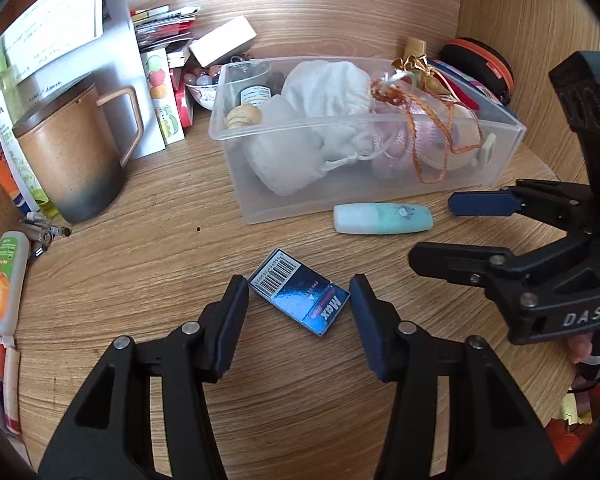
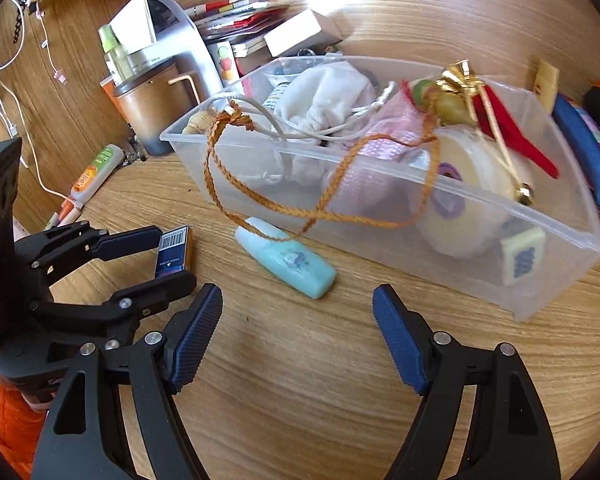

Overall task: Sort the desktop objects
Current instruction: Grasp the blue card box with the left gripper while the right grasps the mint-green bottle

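At the near edge of the left wrist view, we hold the left gripper (image 1: pixel 299 302) angled down over the wooden desk (image 1: pixel 148 264). Its jaws straddle a small blue staple box (image 1: pixel 299 291) that lies flat with the barcode end at 11 o'clock. The left pad sits at the box's barcode corner and the right pad just beside the opposite corner; we cannot tell whether either pad presses on it, so we do not call it a grip.

In the right wrist view, the right gripper (image 2: pixel 298 334) hangs released, jaws wide apart, with only bare desk between them. A mint-green tube (image 2: pixel 288 262) lies on its side just beyond, at 12 o'clock from the fingertips. The left gripper and the box appear at 9 o'clock from there.

Farther out stands a clear plastic bin (image 2: pixel 512 216), its near wall just behind the tube. It holds a white drawstring pouch (image 1: pixel 332 92), a pink item, a pale round object and a gold-and-red ornament (image 2: pixel 464 80). An orange braided cord (image 2: pixel 220 184) hangs over the bin's front wall, and its loop crosses the tube's cap end.

At 10 o'clock in the left wrist view, a brown lidded mug (image 1: pixel 68 156) stands upright. Behind it are papers and small boxes against the wooden back panel.
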`<state>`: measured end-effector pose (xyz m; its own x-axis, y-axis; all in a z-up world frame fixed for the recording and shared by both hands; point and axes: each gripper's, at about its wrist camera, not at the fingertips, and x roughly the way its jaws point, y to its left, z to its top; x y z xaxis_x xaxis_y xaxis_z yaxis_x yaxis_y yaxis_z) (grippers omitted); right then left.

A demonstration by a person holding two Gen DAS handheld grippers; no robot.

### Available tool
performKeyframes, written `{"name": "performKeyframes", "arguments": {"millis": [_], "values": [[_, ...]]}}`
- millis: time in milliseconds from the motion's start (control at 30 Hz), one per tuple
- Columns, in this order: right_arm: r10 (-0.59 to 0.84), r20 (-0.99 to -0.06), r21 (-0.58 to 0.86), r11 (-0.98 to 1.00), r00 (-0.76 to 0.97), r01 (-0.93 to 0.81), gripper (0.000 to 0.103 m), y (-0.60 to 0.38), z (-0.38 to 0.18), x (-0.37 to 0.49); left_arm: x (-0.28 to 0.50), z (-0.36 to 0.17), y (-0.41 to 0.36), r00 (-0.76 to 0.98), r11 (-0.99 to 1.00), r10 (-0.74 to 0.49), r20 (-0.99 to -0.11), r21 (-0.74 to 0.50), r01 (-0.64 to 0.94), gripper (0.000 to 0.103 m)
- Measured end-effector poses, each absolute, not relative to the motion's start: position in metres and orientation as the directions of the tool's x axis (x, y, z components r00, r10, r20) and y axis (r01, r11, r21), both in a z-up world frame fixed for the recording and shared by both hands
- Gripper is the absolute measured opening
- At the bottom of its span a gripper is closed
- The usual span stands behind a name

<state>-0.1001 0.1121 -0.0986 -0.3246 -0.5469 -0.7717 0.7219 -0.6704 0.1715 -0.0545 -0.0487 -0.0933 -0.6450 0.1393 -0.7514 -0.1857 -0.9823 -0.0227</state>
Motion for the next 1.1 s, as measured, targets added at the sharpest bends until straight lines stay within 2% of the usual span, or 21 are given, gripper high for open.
{"name": "performKeyframes", "arguments": {"millis": [333,467,600,767,967,1100], "values": [[-0.499,-0.79,0.078,-0.656,-0.355,0.75,0.071,0.088,-0.105,-0.097,-0.052,-0.09,-0.061,-0.655,-0.981,0.18,-0.734,-0.083,-0.177,0.052],[-0.485,-0.793,0.039,-0.645,-0.369,0.763,0.057,0.082,-0.107,-0.095,-0.052,-0.089,-0.062,-0.658,-0.981,0.183,-0.73,-0.091,-0.173,0.052],[-0.476,-0.793,0.01,-0.633,-0.379,0.774,0.051,0.076,-0.109,-0.093,-0.051,-0.089,-0.065,-0.663,-0.981,0.19,-0.724,-0.106,-0.166,0.052],[-0.481,-0.796,-0.001,-0.605,-0.368,0.796,0.029,0.073,-0.109,-0.088,-0.05,-0.089,-0.064,-0.666,-0.98,0.193,-0.721,-0.102,-0.172,0.052],[-0.498,-0.799,-0.001,-0.559,-0.337,0.829,0.021,0.074,-0.11,-0.073,-0.05,-0.088,-0.066,-0.667,-0.979,0.198,-0.718,-0.11,-0.172,0.052],[-0.508,-0.802,0.009,-0.536,-0.315,0.844,0.02,0.076,-0.108,-0.064,-0.05,-0.088,-0.066,-0.667,-0.979,0.199,-0.718,-0.11,-0.174,0.052]]}}
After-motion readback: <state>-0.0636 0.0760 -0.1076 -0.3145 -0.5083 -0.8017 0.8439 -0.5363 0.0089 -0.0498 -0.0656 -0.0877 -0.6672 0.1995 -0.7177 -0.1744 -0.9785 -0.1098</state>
